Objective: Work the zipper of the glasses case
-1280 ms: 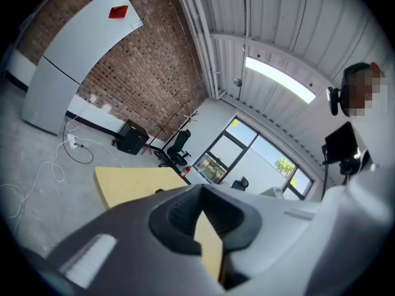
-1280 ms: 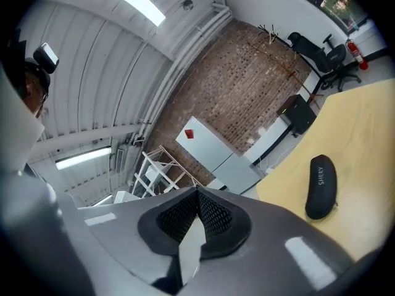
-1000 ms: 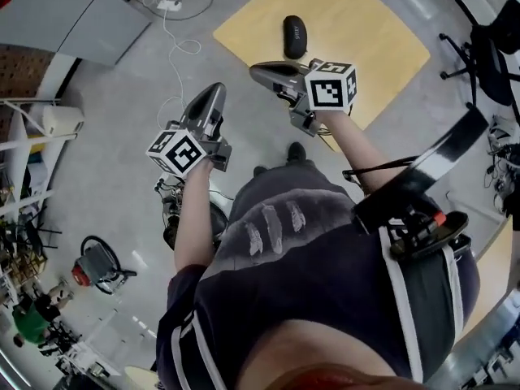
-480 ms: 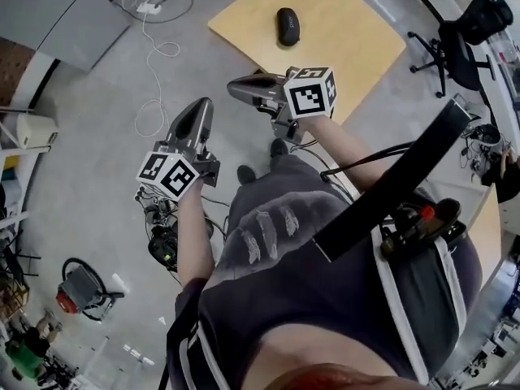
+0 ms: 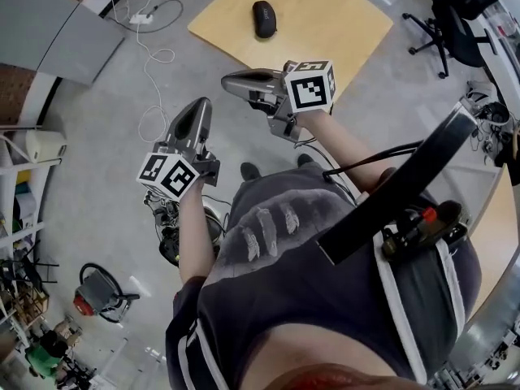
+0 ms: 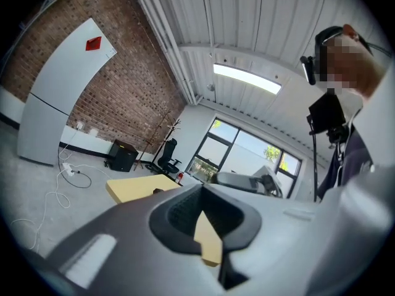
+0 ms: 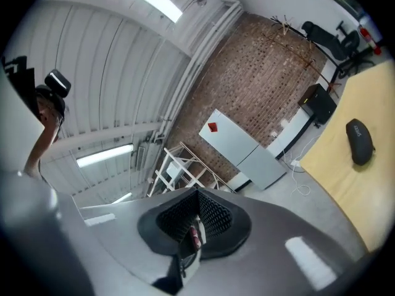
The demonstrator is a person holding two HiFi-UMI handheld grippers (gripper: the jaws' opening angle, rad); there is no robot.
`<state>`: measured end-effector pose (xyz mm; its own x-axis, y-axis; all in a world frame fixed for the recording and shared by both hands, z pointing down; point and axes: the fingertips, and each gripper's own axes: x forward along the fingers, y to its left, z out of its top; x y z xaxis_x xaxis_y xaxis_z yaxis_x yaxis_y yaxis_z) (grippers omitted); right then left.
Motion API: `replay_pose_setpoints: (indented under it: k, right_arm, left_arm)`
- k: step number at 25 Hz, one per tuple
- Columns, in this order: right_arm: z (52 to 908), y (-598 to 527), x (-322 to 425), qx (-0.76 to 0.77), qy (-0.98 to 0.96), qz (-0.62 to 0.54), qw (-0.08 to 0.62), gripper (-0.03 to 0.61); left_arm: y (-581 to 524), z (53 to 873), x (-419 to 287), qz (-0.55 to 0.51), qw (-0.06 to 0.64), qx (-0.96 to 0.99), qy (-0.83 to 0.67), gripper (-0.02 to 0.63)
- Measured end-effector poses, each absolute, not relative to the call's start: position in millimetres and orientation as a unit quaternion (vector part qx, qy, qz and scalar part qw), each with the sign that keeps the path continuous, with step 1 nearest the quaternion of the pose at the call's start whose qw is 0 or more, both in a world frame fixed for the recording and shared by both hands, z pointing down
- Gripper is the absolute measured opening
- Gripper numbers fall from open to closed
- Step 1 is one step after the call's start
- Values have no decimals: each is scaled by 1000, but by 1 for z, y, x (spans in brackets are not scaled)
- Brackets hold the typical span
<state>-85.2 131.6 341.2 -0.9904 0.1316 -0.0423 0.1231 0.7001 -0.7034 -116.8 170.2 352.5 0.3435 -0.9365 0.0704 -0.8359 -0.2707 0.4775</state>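
1. head view is showing a person standing on a grey floor [image 5: 89, 153] and looking down at both arms.
2. the left gripper [image 5: 197, 108] is sticking out in front of the person, and its cube with square markers is sitting close to the hand.
3. the right gripper [image 5: 229, 80] is pointing toward the left side of the picture. it is hanging near the left gripper, but the two are not touching.
4. the glasses case [image 5: 262, 19] is lying on a yellow table top [image 5: 325, 23]. it is dark and oval, and its zipper is too small to see. it is well apart from both grippers.
5. left gripper view is showing the left gripper [image 6: 202, 189] with its jaws pressing tight together and nothing between them.
6. right gripper view is showing the right gripper [image 7: 197, 195] clenched the same way, also gripping nothing. the glasses case [image 7: 360, 142] is lying far off on the yellow table top [image 7: 358, 214].
7. a white cable [image 5: 158, 88] is lying in loops on the floor, and a black office chair [image 5: 451, 15] is standing past the table.
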Motion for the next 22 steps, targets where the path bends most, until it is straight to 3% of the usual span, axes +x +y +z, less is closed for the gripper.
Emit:
replay_pose_setpoints:
  k: [15, 22]
  right_arm:
    - [347, 110, 94, -149, -904, 399, -37, 2]
    - [348, 115, 116, -209, -911, 356, 9, 2]
  left_arm:
    - [138, 358, 73, -52, 203, 776, -594, 0]
    - [148, 352, 85, -55, 199, 728, -654, 0]
